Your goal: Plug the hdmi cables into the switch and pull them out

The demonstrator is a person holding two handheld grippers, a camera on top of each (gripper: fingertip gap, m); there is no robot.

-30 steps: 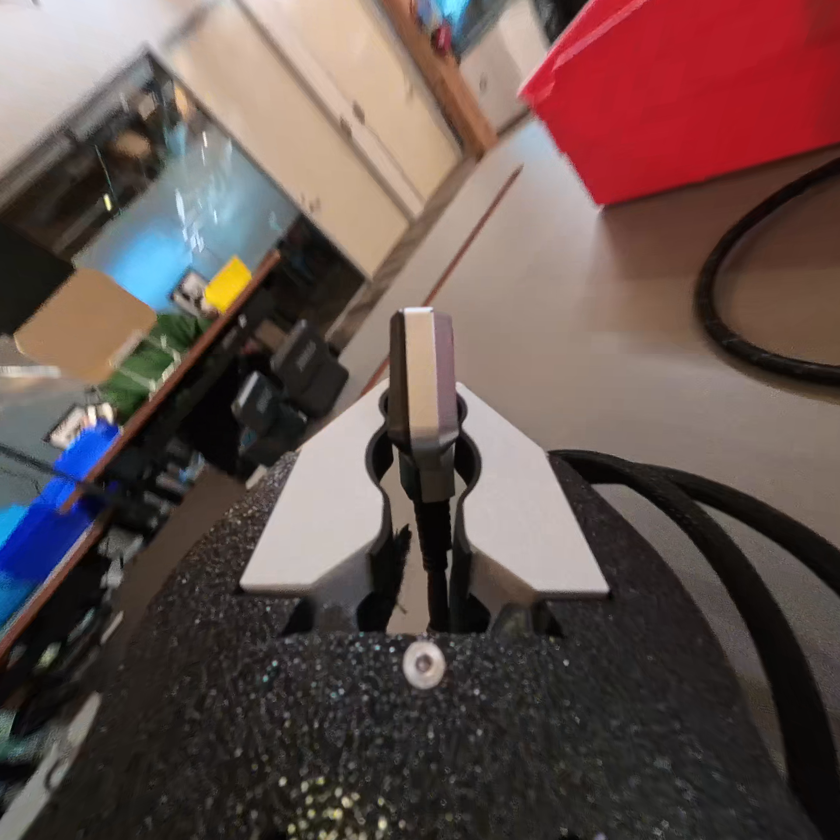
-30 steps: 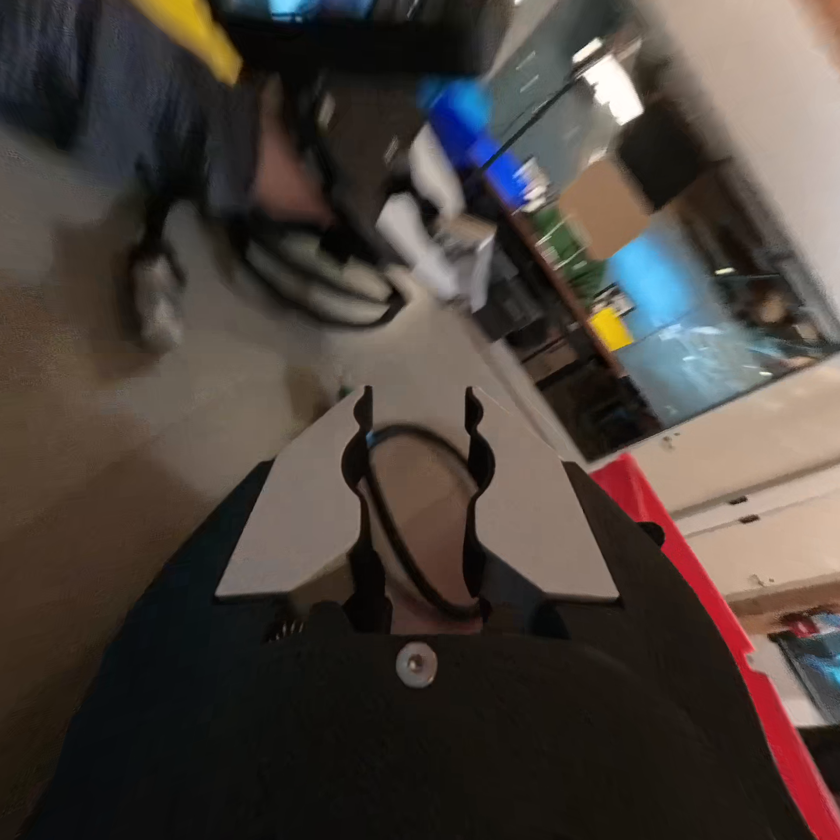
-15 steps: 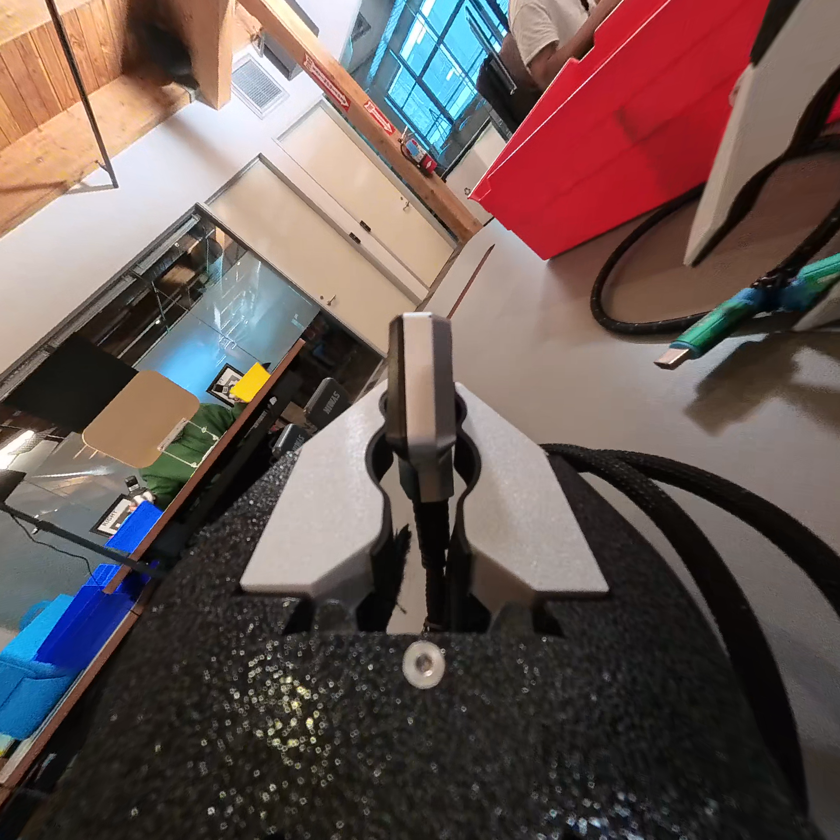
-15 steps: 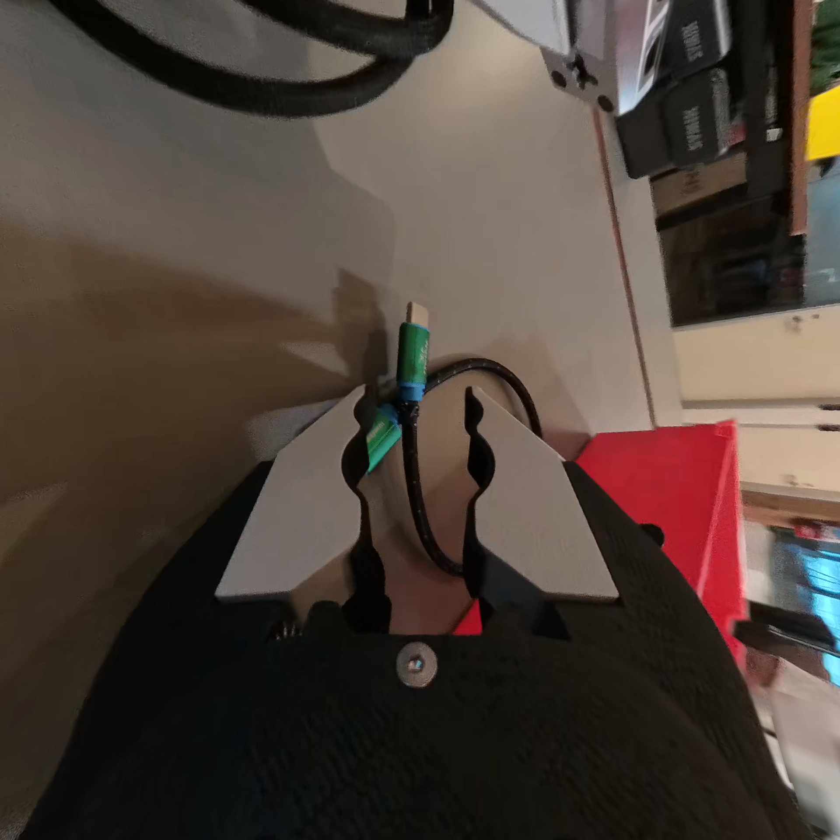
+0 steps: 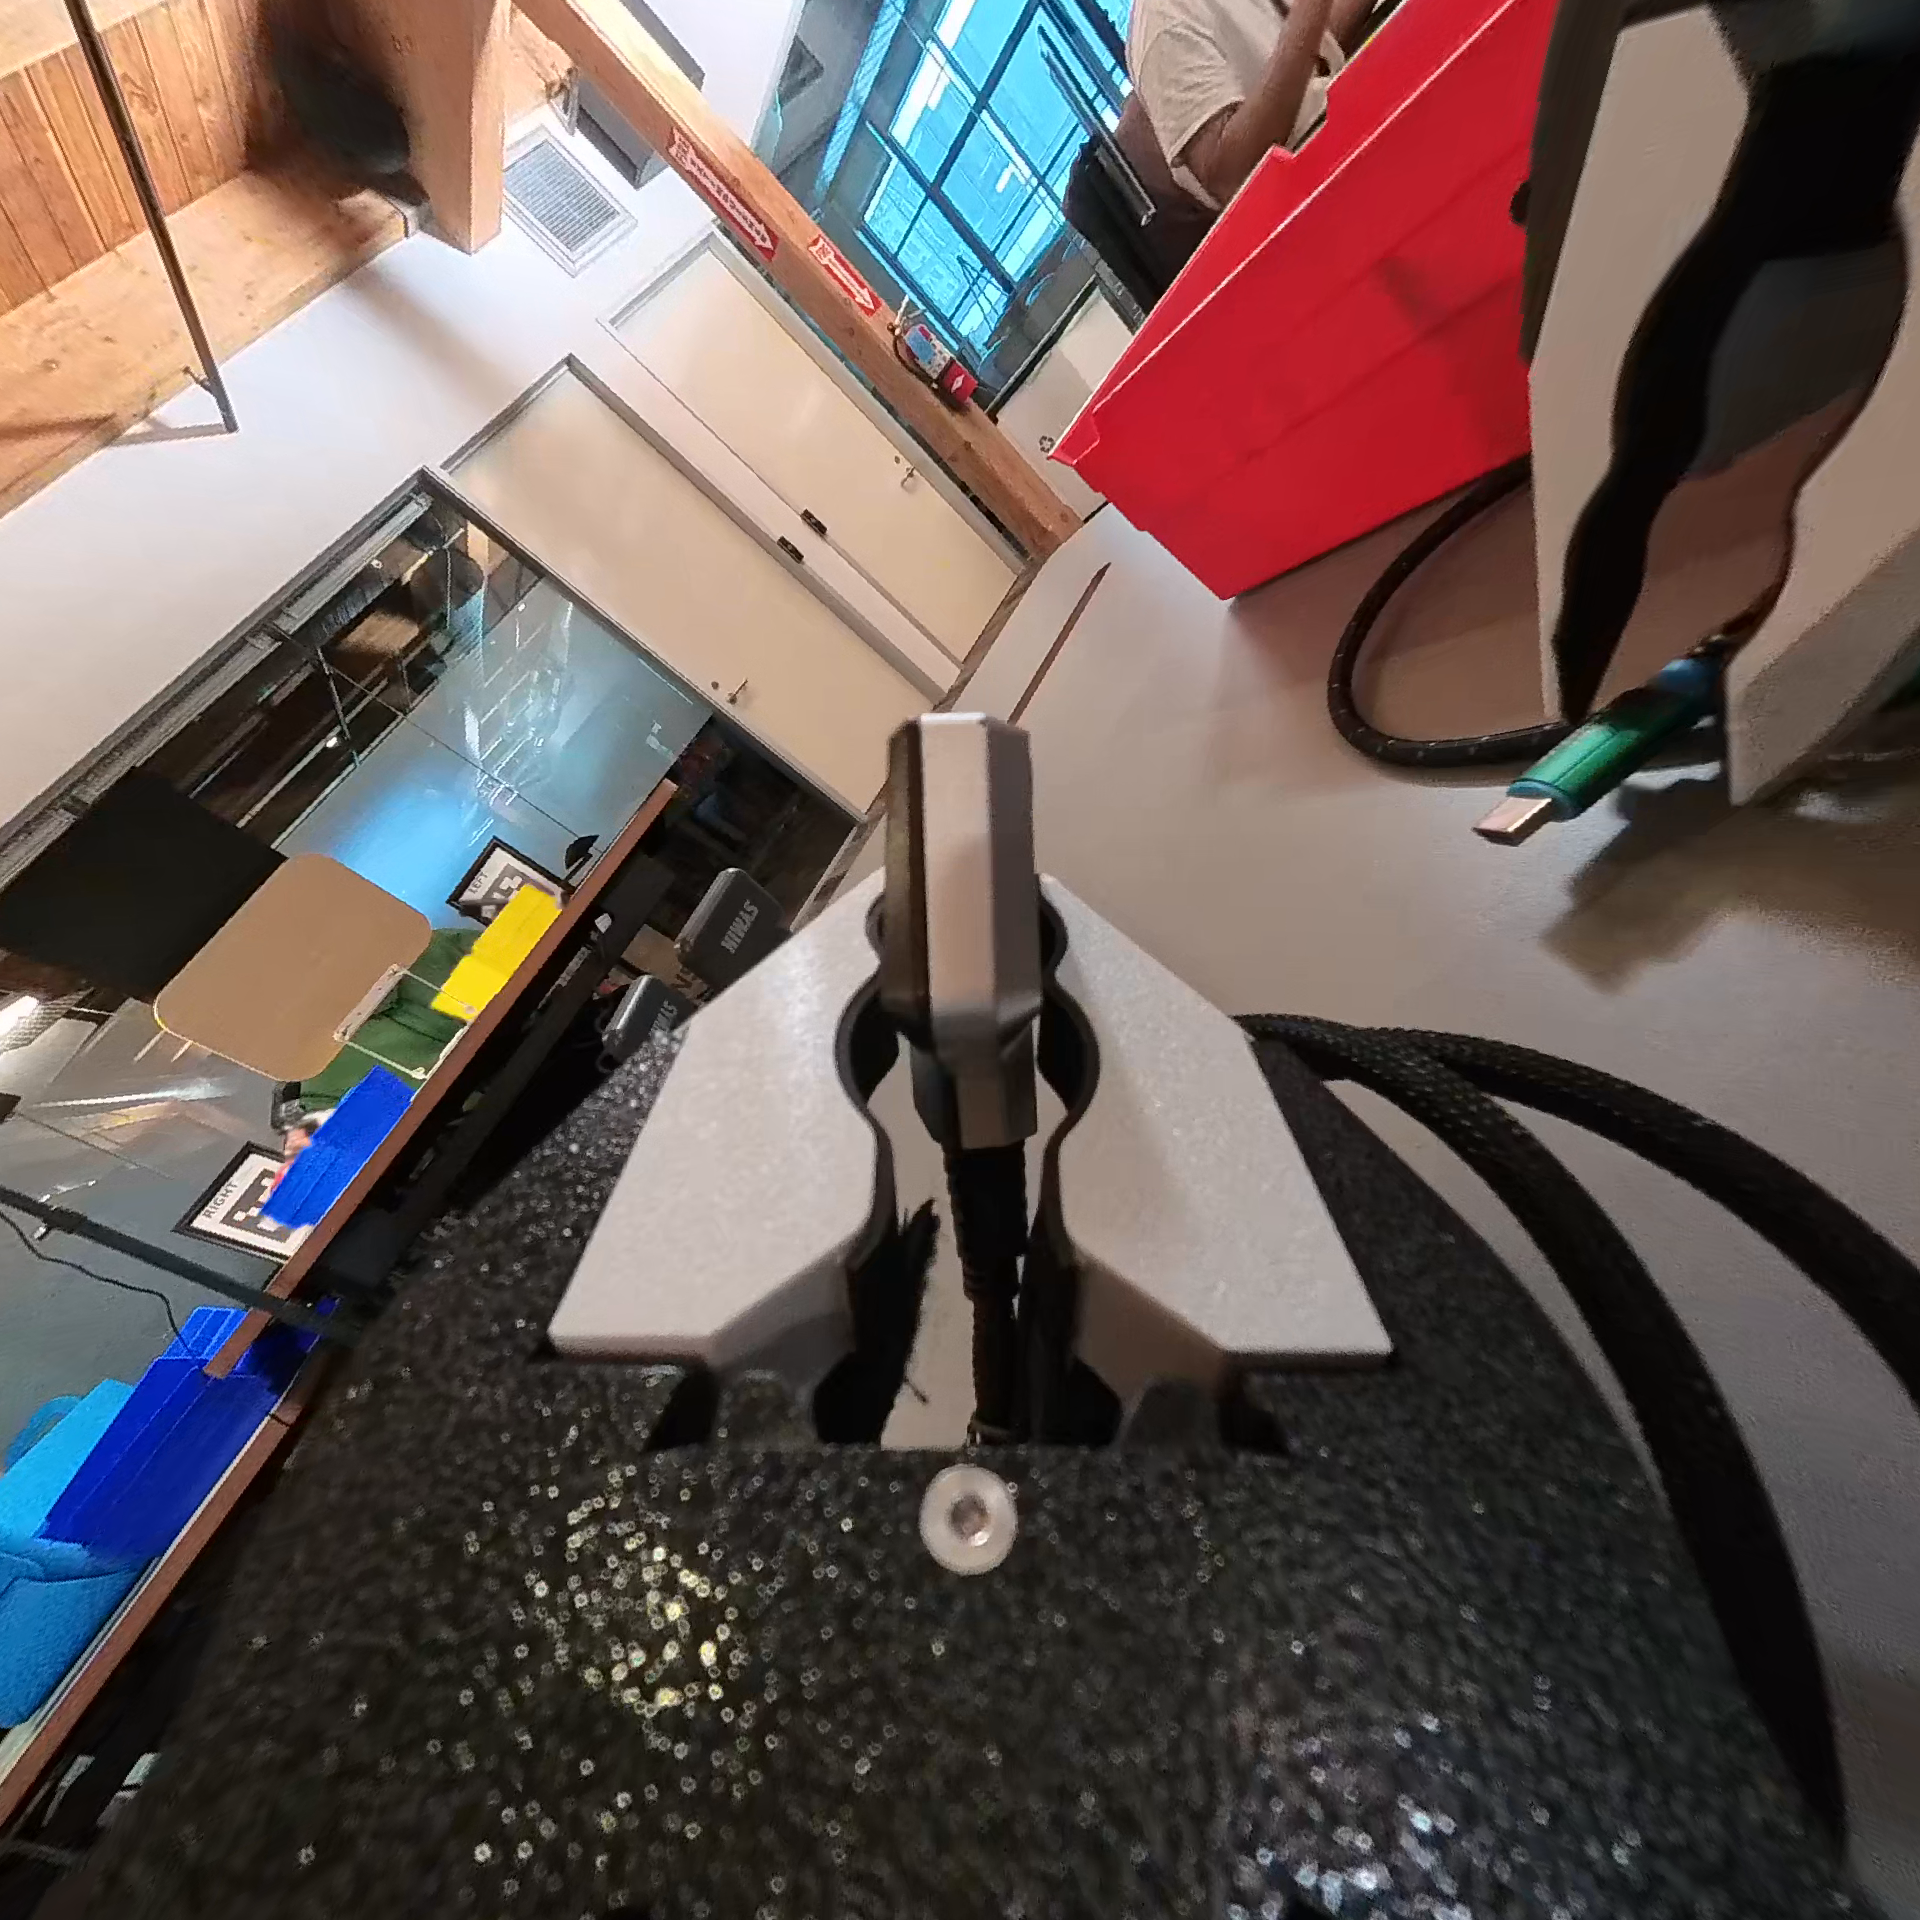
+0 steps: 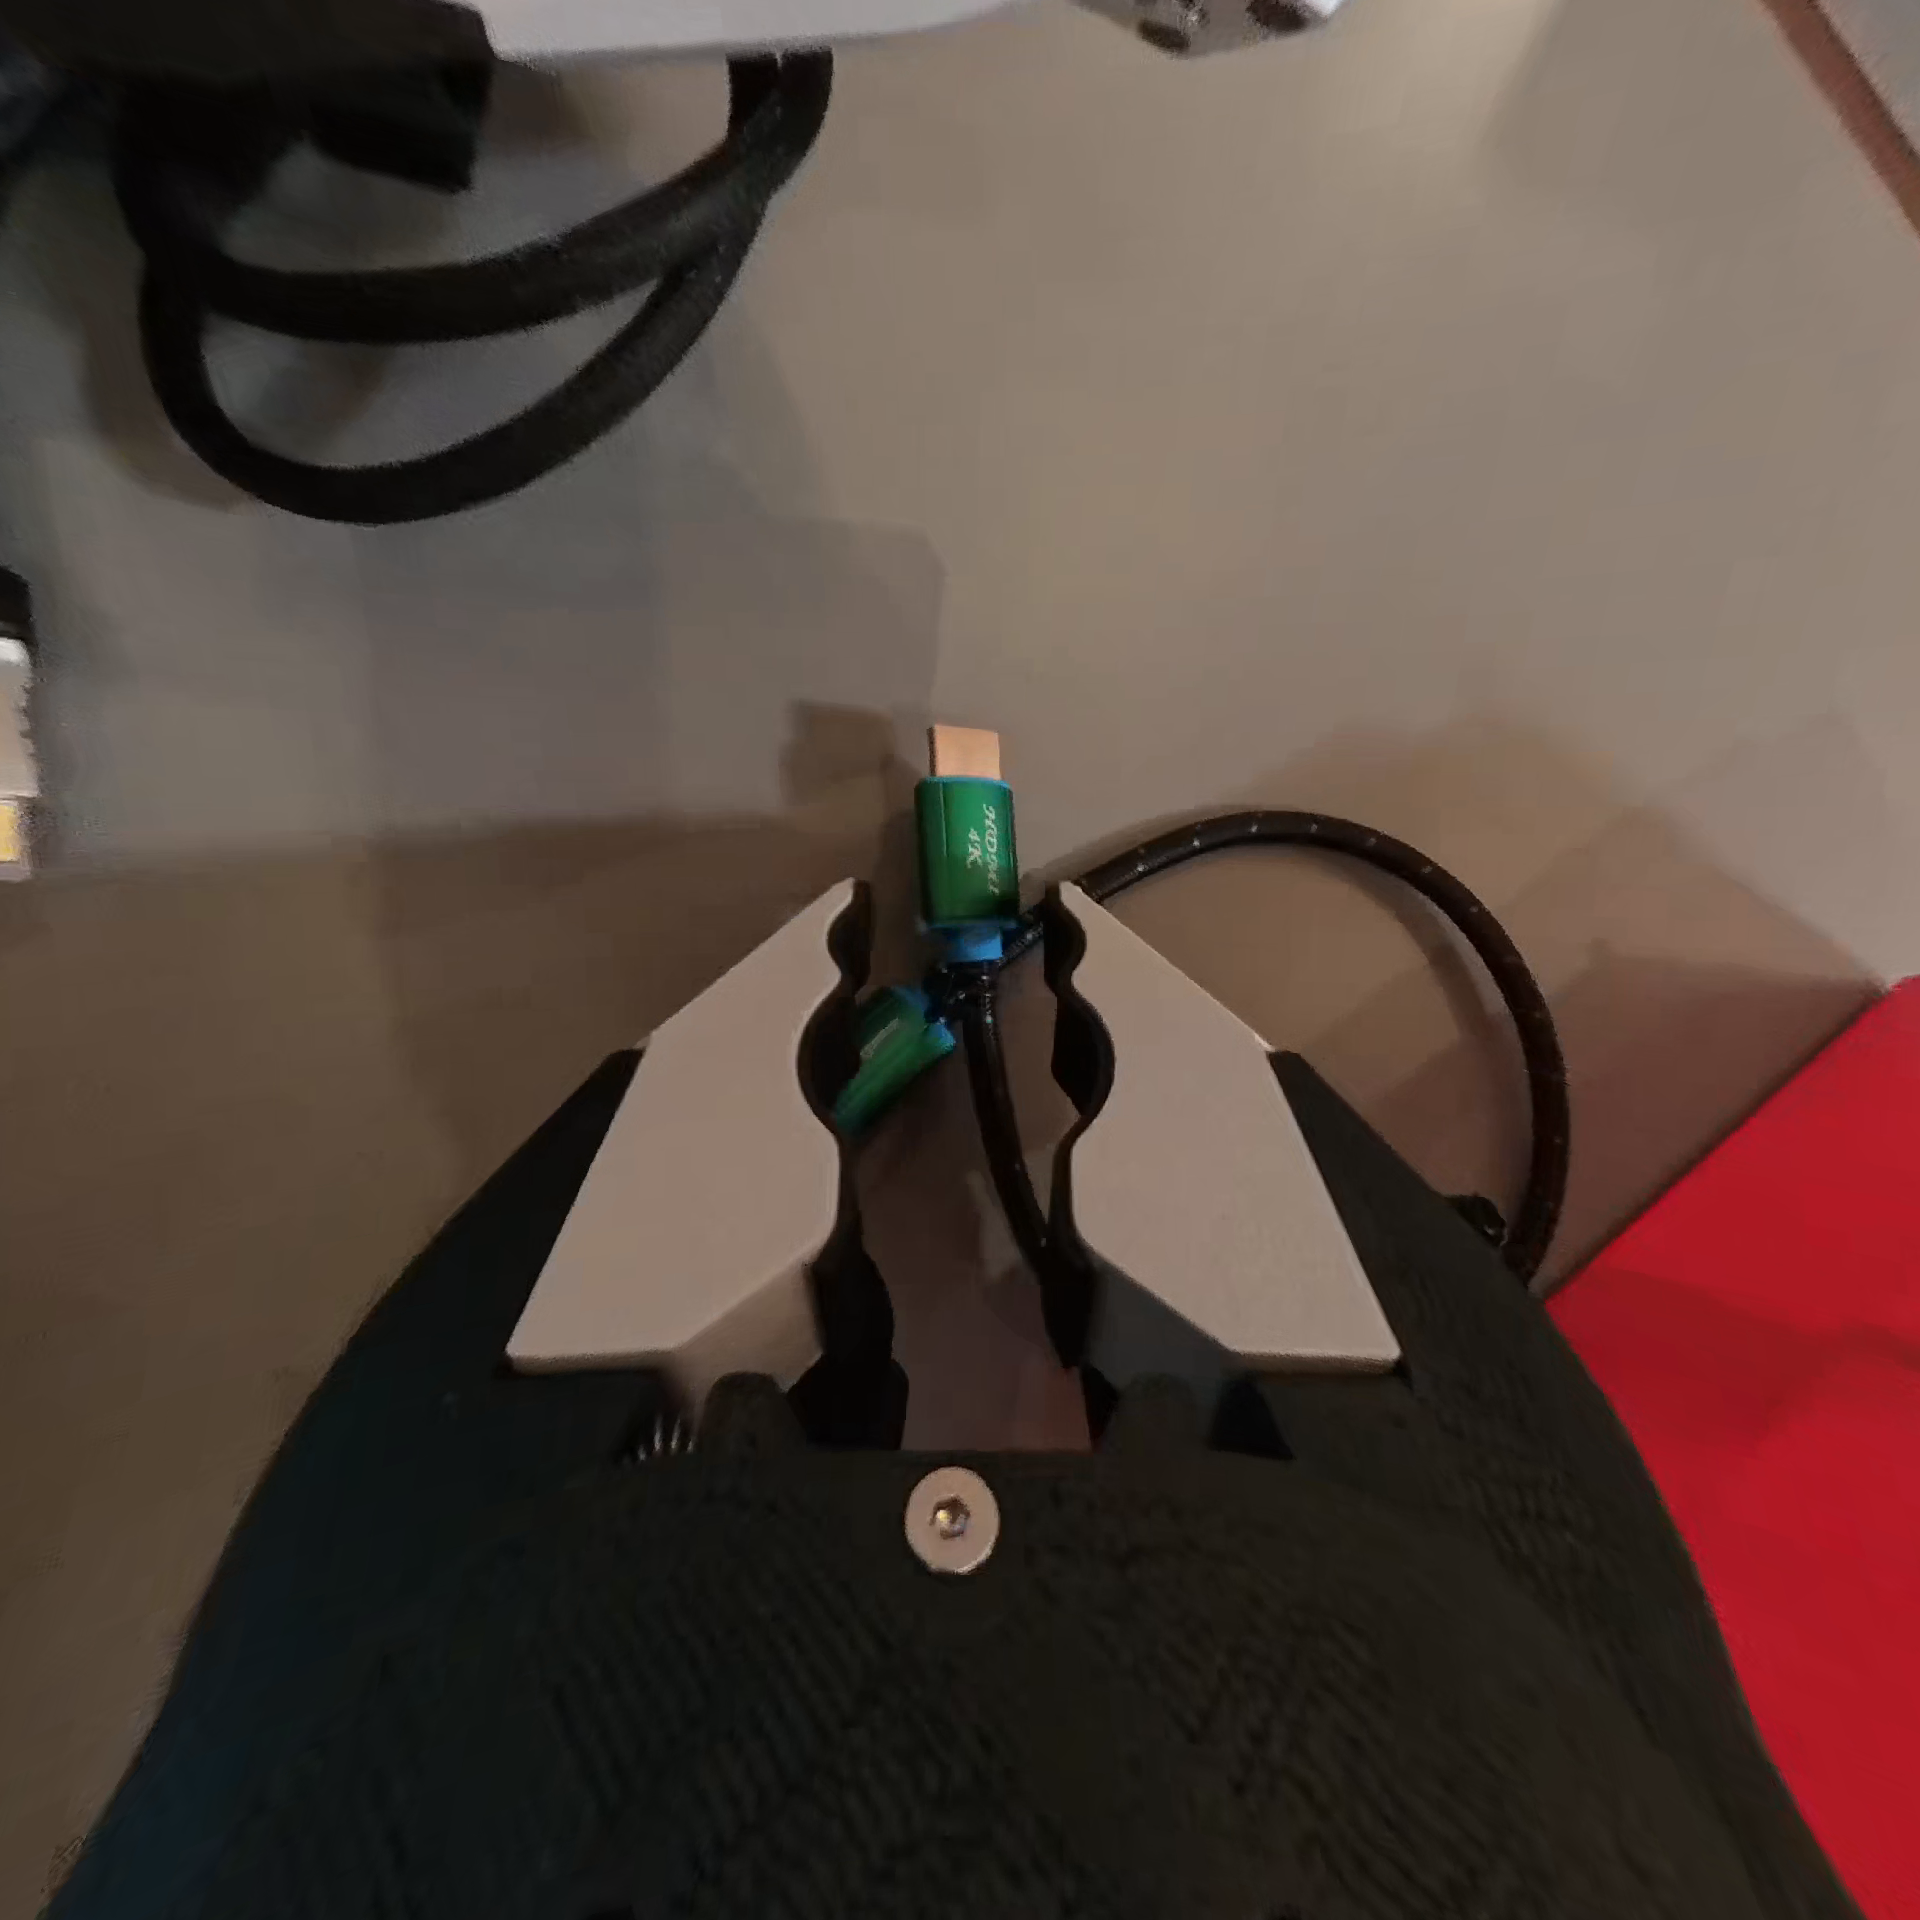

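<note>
My left gripper (image 5: 961, 914) is shut on a grey HDMI plug (image 5: 971, 883) that points away over the table, its black braided cable (image 5: 1621, 1153) trailing off to the right. My right gripper (image 6: 954, 896) is open and low over the table. A green HDMI plug (image 6: 966, 852) with a gold tip lies between its fingertips, untouched by either finger. A second green plug (image 6: 888, 1060) lies further in between the fingers, on the same thin black cable (image 6: 1507, 987). In the left wrist view the right gripper (image 5: 1662, 717) straddles the green plug (image 5: 1590, 748). No switch is clearly in view.
A red bin (image 5: 1330, 343) stands on the table behind the right gripper and shows at the right edge (image 6: 1766, 1299). Loops of thick black cable (image 6: 468, 312) lie on the far left. A small grey item (image 6: 10, 727) sits at the left edge. A person (image 5: 1216, 94) stands behind the bin. The left gripper's tips are roughly 12 cm from the right gripper's.
My right gripper has swung down from facing the room and closed in over the green plug. My left gripper has tilted up and still holds the grey plug.
</note>
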